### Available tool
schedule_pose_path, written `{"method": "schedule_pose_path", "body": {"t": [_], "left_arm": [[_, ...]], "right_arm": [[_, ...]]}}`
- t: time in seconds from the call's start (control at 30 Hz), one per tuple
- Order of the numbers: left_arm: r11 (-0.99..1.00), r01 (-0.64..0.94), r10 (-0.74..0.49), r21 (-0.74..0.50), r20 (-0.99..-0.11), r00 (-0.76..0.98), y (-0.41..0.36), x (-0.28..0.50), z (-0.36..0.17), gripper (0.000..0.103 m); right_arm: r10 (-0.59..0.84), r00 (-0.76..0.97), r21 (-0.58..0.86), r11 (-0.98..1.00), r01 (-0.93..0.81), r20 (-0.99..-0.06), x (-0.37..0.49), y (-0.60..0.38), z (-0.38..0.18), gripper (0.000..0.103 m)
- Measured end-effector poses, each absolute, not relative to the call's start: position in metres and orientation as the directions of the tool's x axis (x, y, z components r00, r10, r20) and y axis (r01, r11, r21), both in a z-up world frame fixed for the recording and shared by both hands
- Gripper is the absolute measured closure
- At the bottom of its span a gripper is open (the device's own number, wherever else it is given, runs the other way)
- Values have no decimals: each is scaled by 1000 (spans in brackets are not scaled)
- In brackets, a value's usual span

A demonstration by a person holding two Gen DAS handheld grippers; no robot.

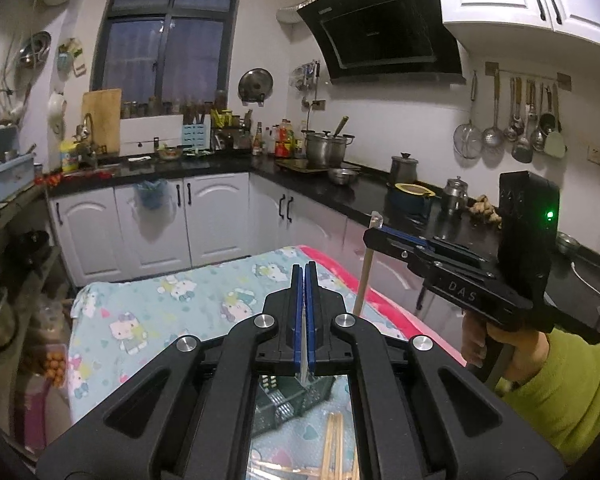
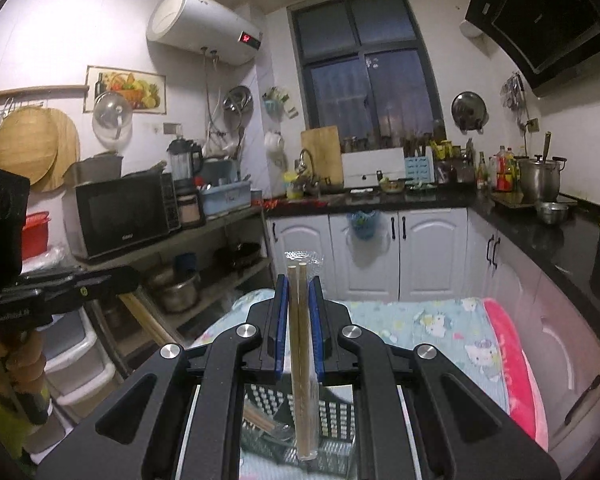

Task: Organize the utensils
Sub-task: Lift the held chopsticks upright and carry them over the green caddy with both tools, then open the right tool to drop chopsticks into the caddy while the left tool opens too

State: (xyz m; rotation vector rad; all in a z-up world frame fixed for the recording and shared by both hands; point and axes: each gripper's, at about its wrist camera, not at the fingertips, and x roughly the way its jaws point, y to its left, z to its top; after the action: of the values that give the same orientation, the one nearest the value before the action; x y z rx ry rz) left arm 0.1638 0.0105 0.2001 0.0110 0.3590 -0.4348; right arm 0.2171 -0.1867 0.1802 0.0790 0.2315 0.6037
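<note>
- The right gripper (image 2: 299, 316) is clamped on a pair of wooden chopsticks in a clear wrapper (image 2: 300, 340); the blue pads press the pair from both sides, and the sticks stand nearly upright, tops poking above the jaws and lower ends hanging below.
- In the left wrist view the same pair (image 1: 363, 276) shows as a pale stick hanging down from the right gripper (image 1: 374, 236), right of the left gripper and above the near right edge of the counter.
- The left gripper (image 1: 305, 280) is closed, blue pads together; a thin clear sliver seems pinched between them, perhaps wrapper film, but I cannot tell for sure.
- Both grippers are held high above the counter (image 1: 160, 312), which wears a pale cartoon-print cloth with a pink border.
- The dark green slotted utensil basket (image 2: 332, 412) lies directly below the right gripper, seen through the gap in its frame; the sticks' lower ends point down toward it.
- More loose chopsticks (image 1: 334, 448) lie on the cloth under the left gripper, just near of the basket.
- Judgement: the move ahead turns on the upright long axis of the pair lining up over the basket; the right hand is the nearer and already carries it, so a straight descent looks enough.
</note>
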Motion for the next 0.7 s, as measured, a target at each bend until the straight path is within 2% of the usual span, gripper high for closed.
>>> {"method": "schedule_pose_path", "body": {"t": [0.4,0.7], "left_arm": [[934,352,-348,-66,-391,852,13,198,177,103],[931,347,-360,-109,-417,835,15,210,149,103]], "right_arm": [[539,831,158,840,-519,-134,243,-182,173,93],[512,840,160,858,-488,-180,254,-170,143,92]]}}
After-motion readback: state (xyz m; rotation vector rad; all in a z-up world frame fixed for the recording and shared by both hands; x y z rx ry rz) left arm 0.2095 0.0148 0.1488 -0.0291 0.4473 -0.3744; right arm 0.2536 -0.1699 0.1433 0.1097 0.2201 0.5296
